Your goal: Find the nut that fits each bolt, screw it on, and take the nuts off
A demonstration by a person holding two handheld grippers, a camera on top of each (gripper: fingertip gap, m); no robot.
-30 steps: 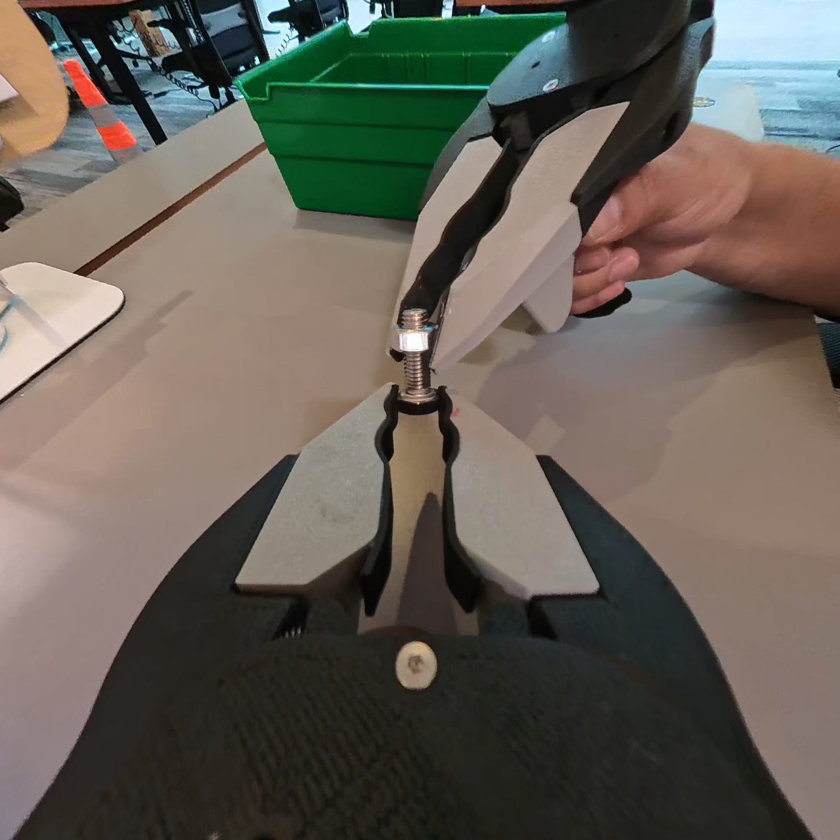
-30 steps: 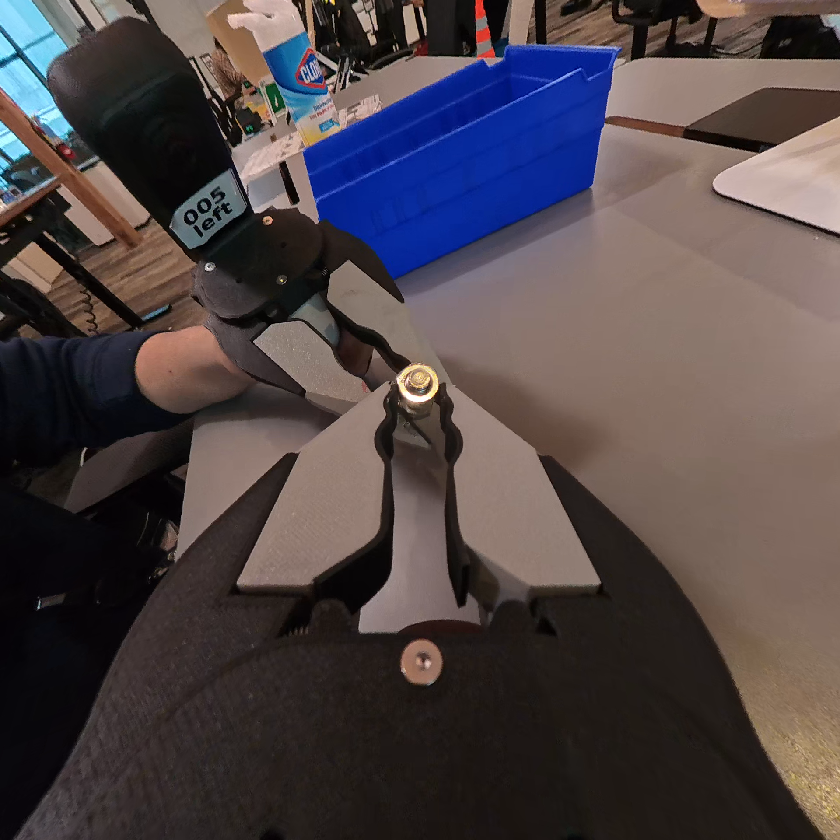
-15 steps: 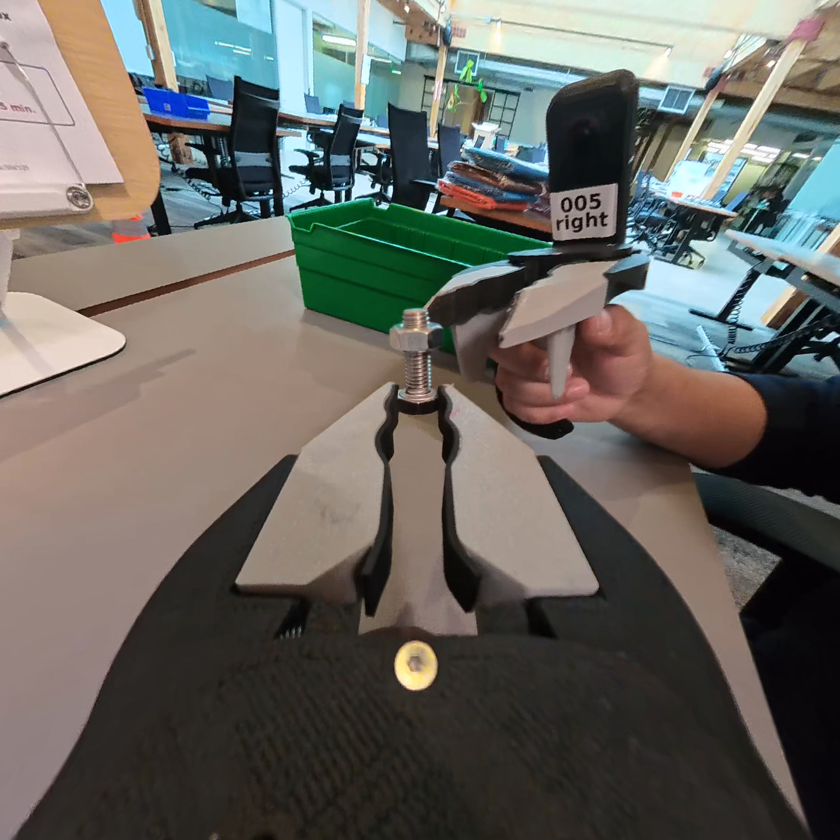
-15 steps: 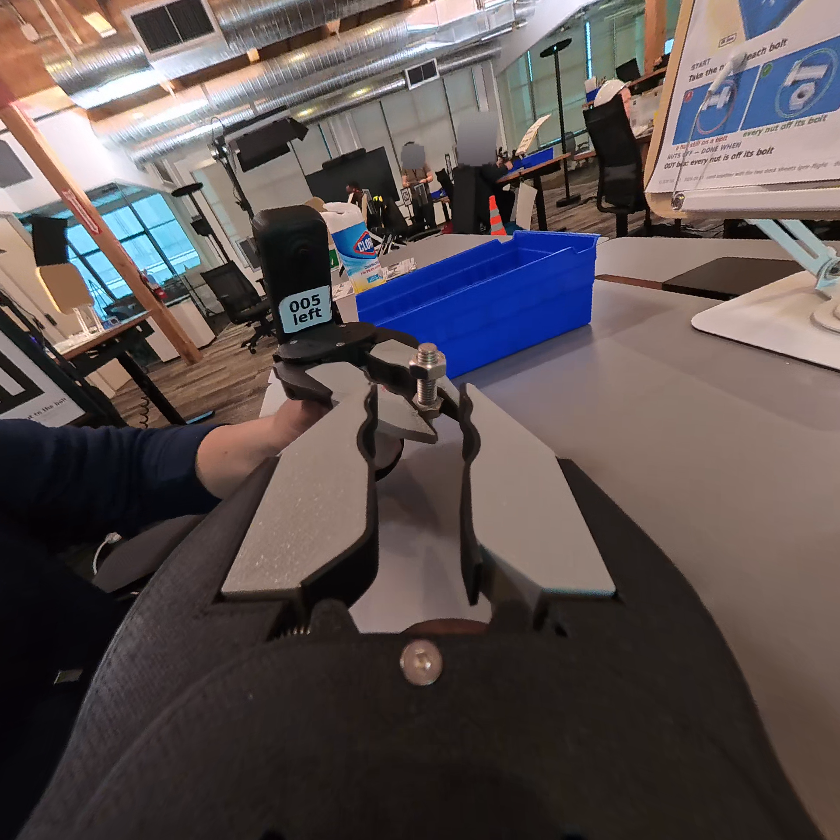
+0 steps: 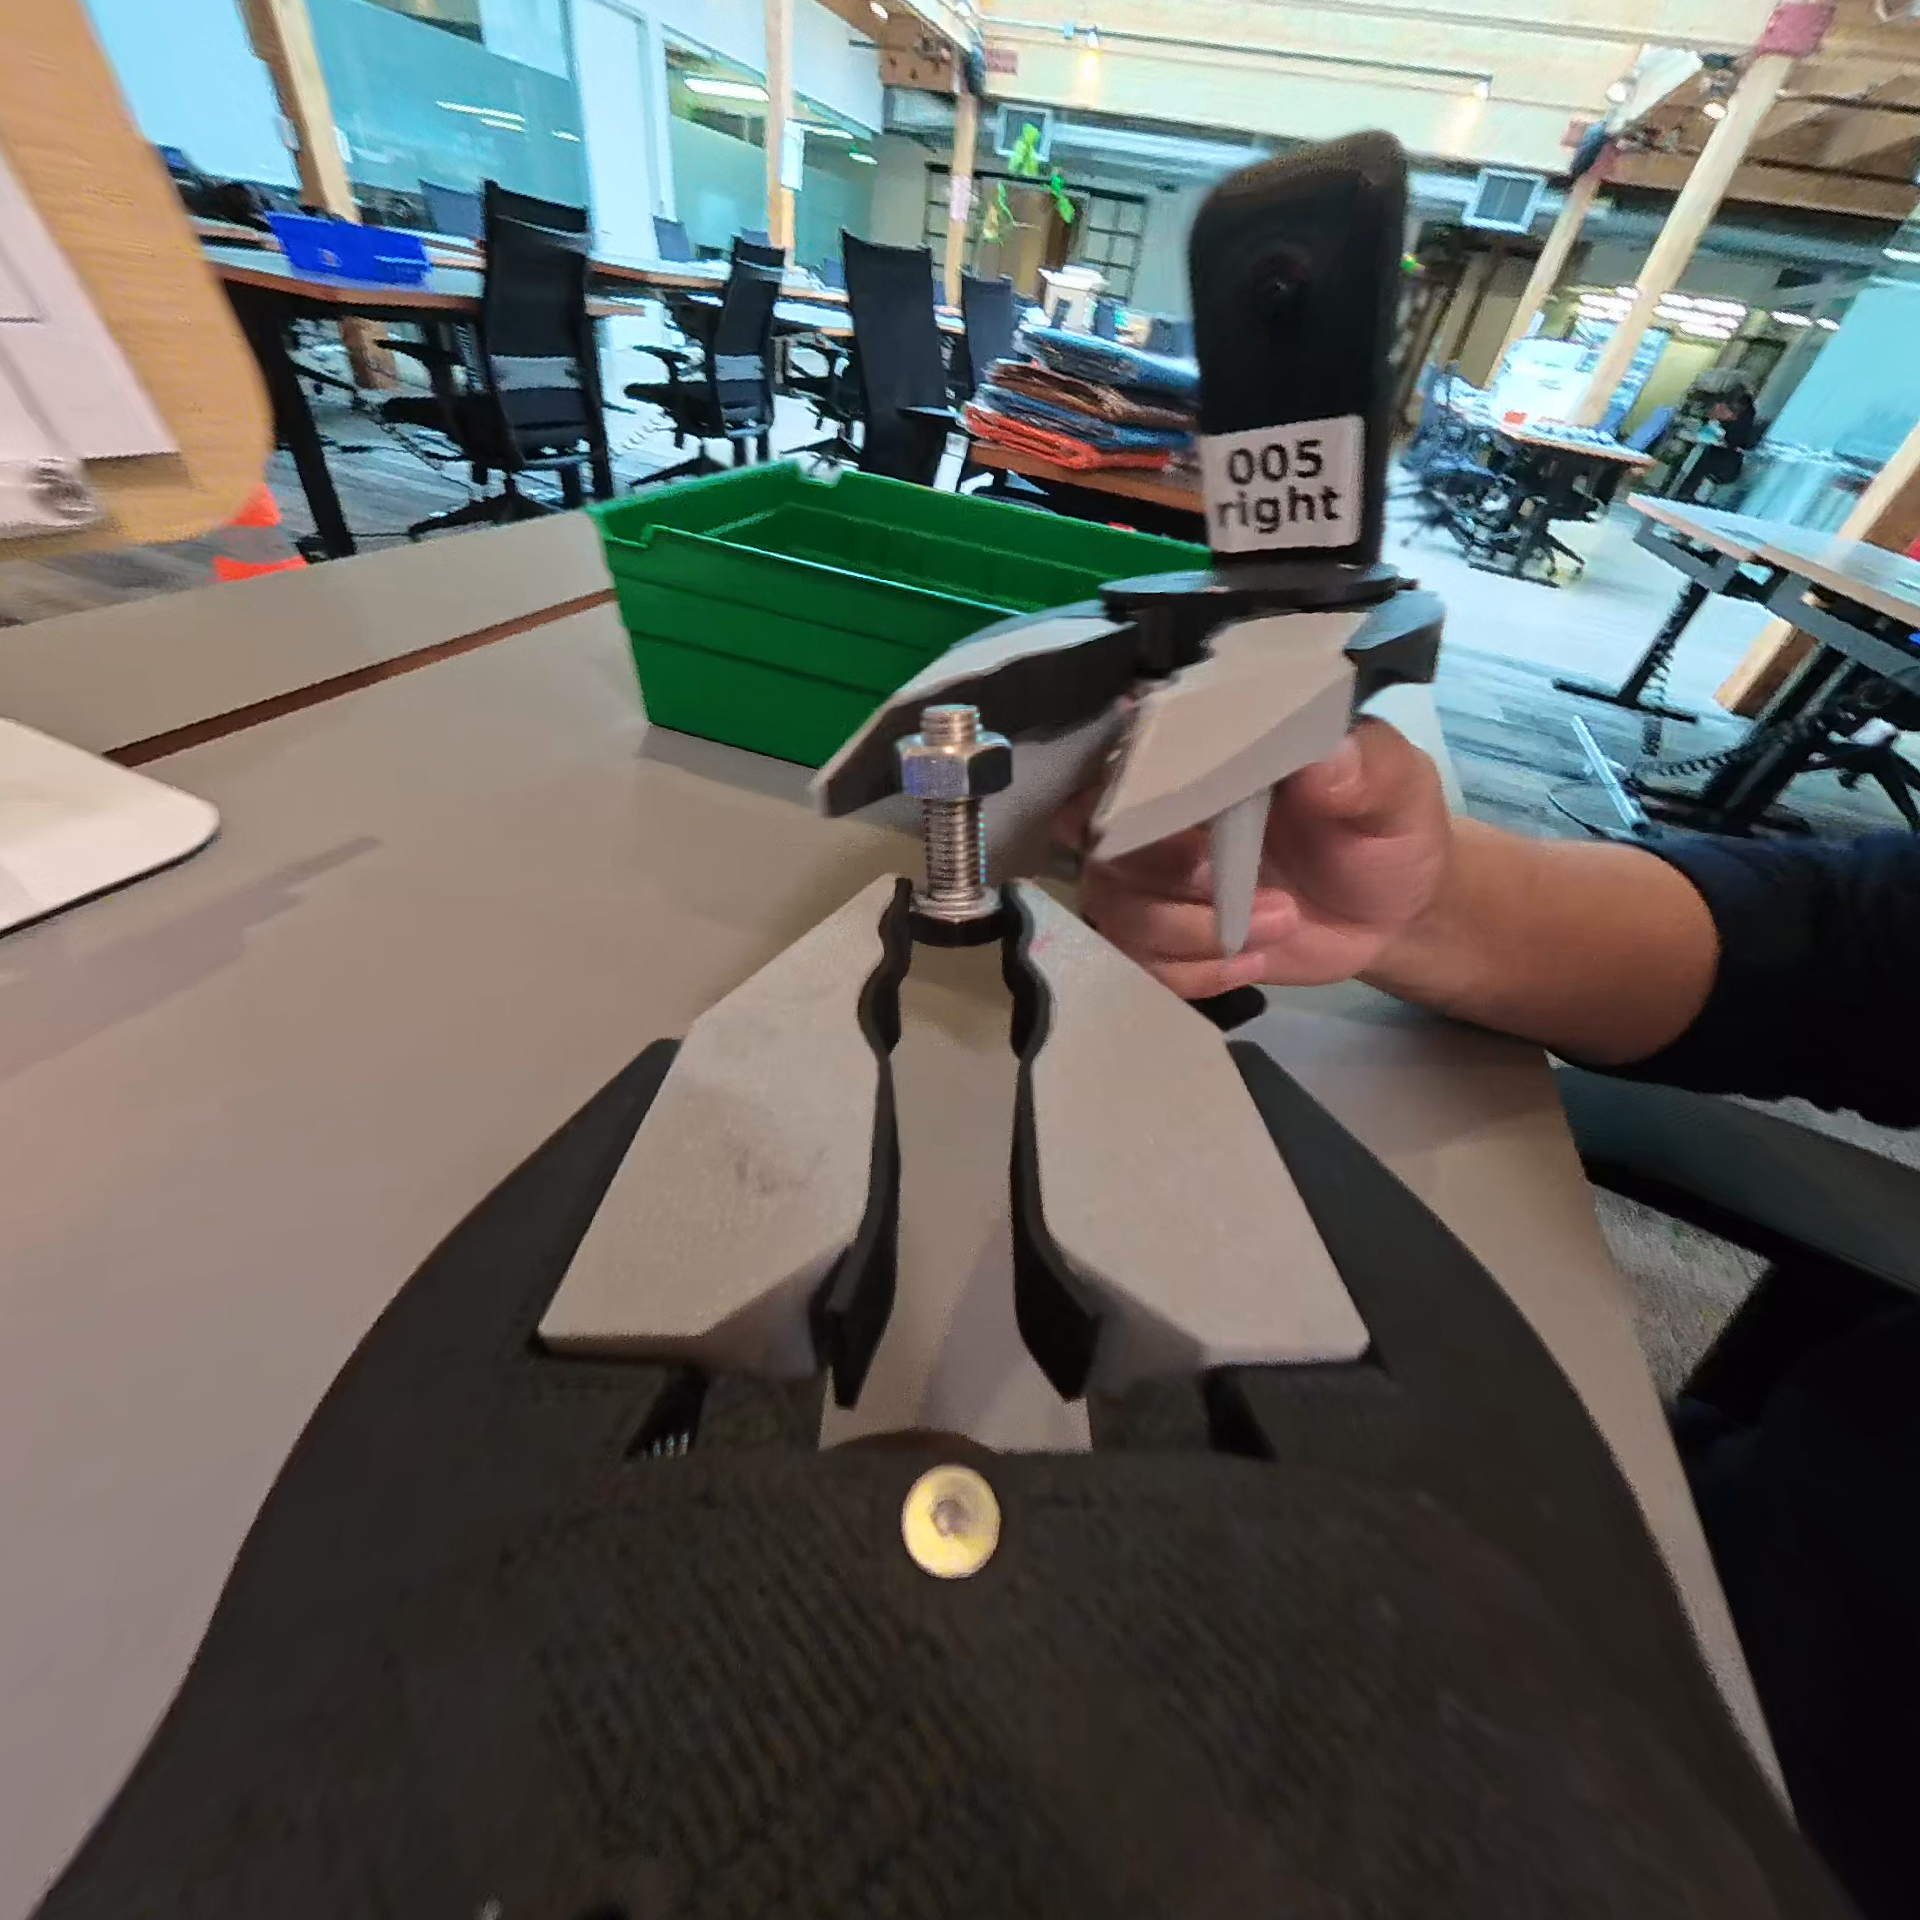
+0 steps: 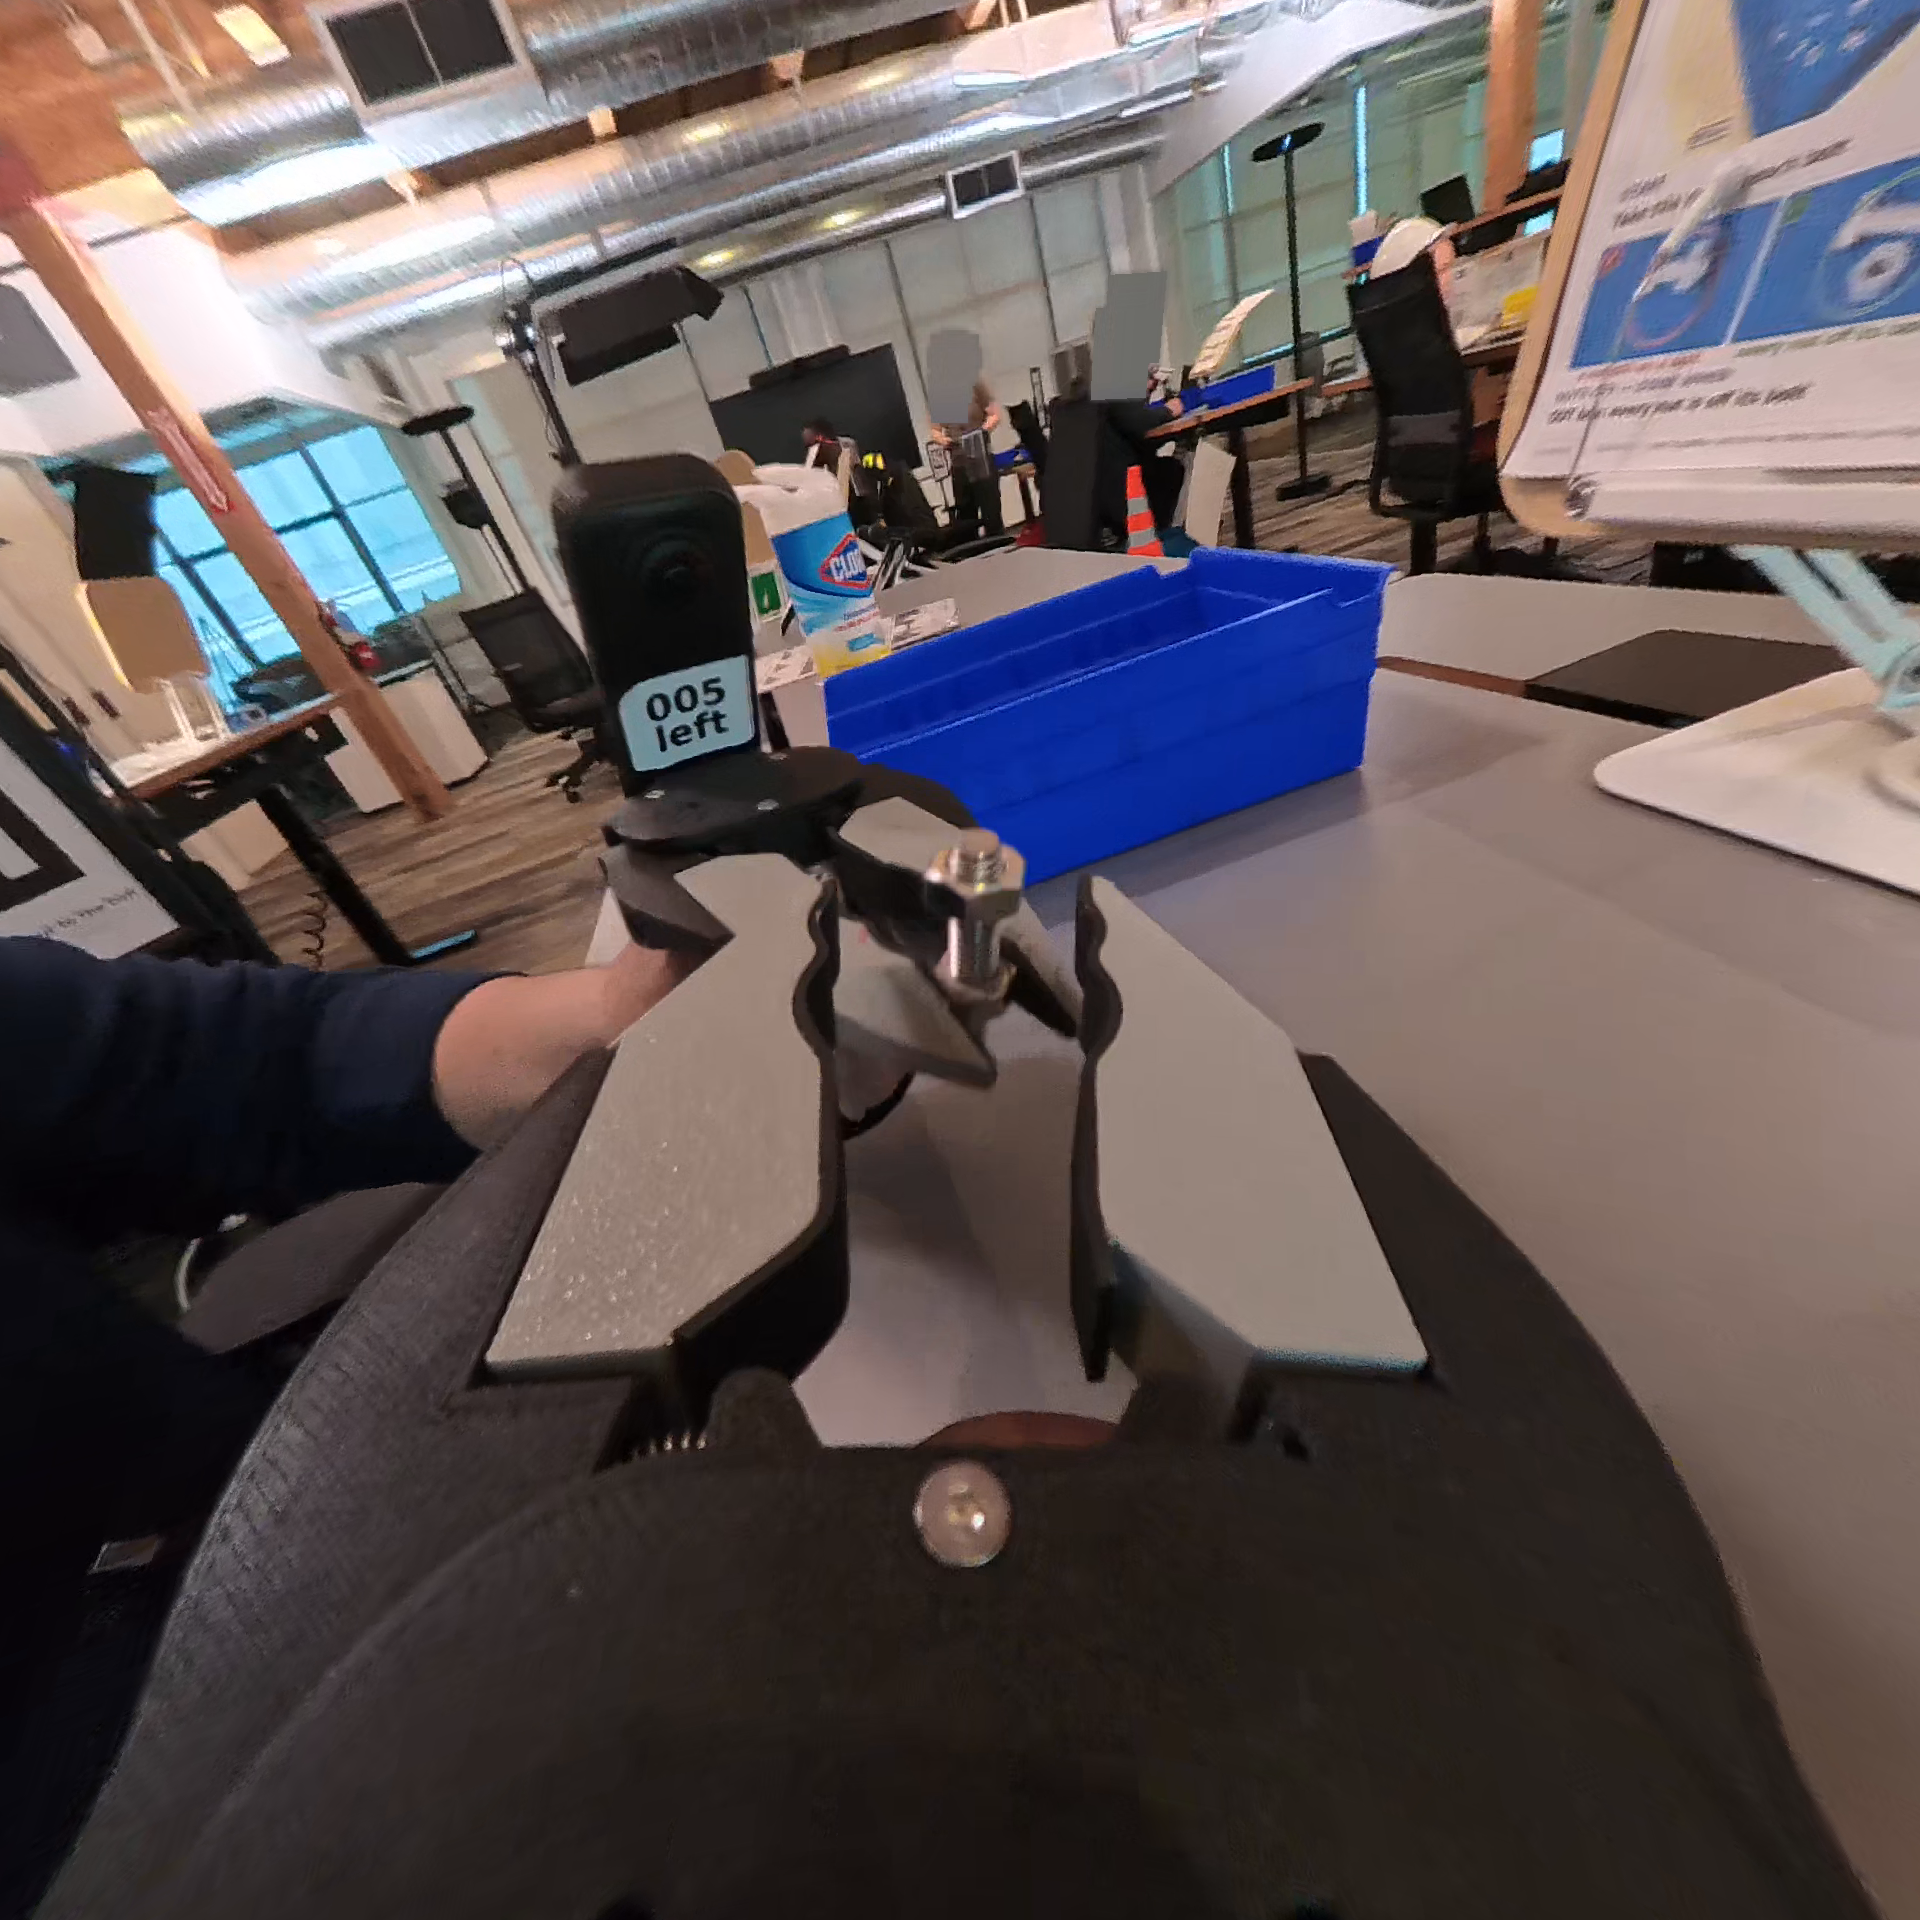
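The silver threaded steel bolt [image 5: 954, 831] is held upright at the tips of the left black-and-grey hand-held gripper [image 5: 954, 930], whose jaws are closed on its head, so that the shank stands with its long axis vertical above the grey table [image 5: 436, 935]. A silver hexagonal steel nut [image 5: 954, 767] sits near the top of the thread, with only a few turns of thread showing above it.

The right black-and-grey hand-held gripper [image 6: 954, 940] is spread wide and holds nothing. In its own view the bolt and nut stand just beyond the fingertips, in line with the gap between them and slightly above it. The coming move is judged to turn on this: the nut lies straight ahead of the right gripper, which is the free one, and would have to be met across the bolt's axis.

The left wrist view shows the closed grip on the bolt head and a green plastic bin [image 5: 831, 613] far behind it; there the right gripper's fingers lie just right of the nut, and contact cannot be told. The right wrist view alone shows the open gap, and a blue plastic bin [image 6: 1122, 707] beyond.
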